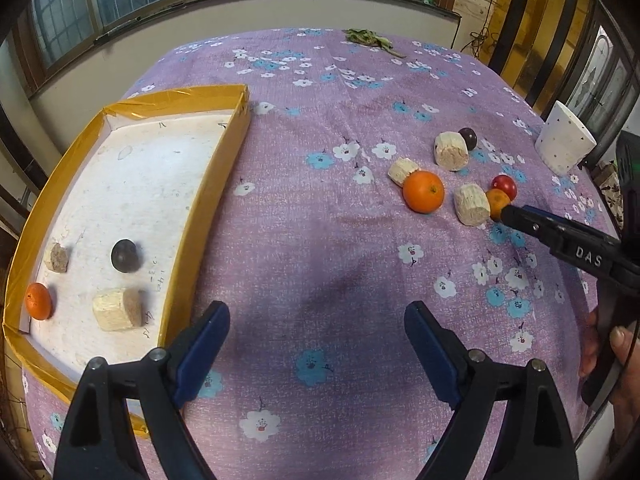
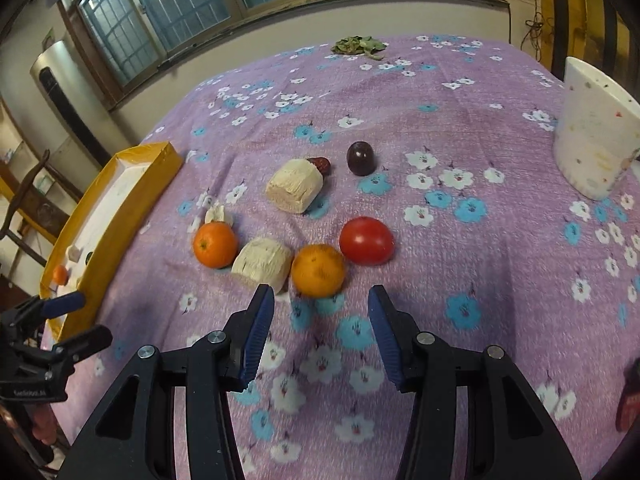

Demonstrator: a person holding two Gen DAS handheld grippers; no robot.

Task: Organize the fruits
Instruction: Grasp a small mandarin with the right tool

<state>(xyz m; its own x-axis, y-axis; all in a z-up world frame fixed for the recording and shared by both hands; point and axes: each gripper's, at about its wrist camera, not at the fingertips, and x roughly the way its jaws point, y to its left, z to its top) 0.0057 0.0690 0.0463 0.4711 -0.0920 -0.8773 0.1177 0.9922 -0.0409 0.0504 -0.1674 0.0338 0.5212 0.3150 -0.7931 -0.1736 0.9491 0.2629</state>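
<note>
Because the right gripper (image 2: 321, 334) is held with its jaws spread and nothing between them, just short of a small orange (image 2: 317, 270), that fruit is judged to be the next thing taken. It appears firm, round and light, with a dimpled skin that should not slip; a hold across its widest part is advised, since a round body may roll away if pinched off-centre. A pale fibrous stem chunk (image 2: 262, 266) is seen touching the orange on its left, so that jaw has little room. A red tomato (image 2: 366, 241) lies just behind to the right and is judged softer and easily bruised. Farther off are found a second orange (image 2: 215, 245), a larger chunk (image 2: 295, 186) with a red date (image 2: 321, 165) behind it, and a dark plum (image 2: 361, 158). A spotted white cup (image 2: 592, 140) stands well apart on the right.

The left gripper (image 1: 317, 330) is also open and empty, beside the yellow-rimmed tray (image 1: 208, 184), where some fruit has already been placed.
</note>
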